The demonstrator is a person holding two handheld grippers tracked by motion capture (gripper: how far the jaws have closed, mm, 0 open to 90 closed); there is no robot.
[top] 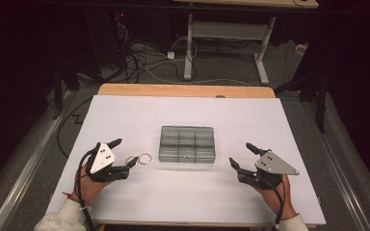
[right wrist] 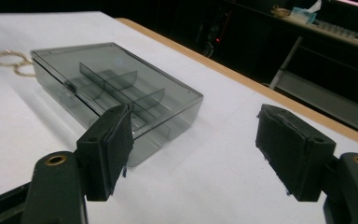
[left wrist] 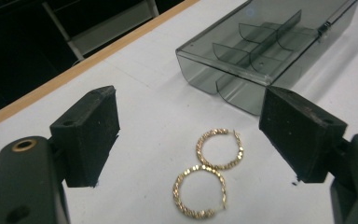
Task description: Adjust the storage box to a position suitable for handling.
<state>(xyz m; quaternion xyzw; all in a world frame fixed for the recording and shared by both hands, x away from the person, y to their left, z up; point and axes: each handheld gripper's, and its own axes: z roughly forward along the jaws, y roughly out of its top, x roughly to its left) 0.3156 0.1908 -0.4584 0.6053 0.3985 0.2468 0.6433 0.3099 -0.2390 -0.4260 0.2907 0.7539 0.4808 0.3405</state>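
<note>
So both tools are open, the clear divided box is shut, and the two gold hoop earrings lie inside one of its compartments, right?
Not quite. The two gold hoop earrings lie on the white table outside the clear divided box, between the open jaws of the left tool, as the left gripper view shows. The rest holds: the right tool is open too, and the box is shut.

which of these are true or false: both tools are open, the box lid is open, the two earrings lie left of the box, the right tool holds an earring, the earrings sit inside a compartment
Both tools are open: true. The left tool and right tool both have their jaws spread.
The box lid is open: false. The smoky clear box has its lid down.
The two earrings lie left of the box: true. The gold hoop earrings lie on the white table.
The right tool holds an earring: false. Nothing is between its jaws.
The earrings sit inside a compartment: false. They lie outside the box.
</note>
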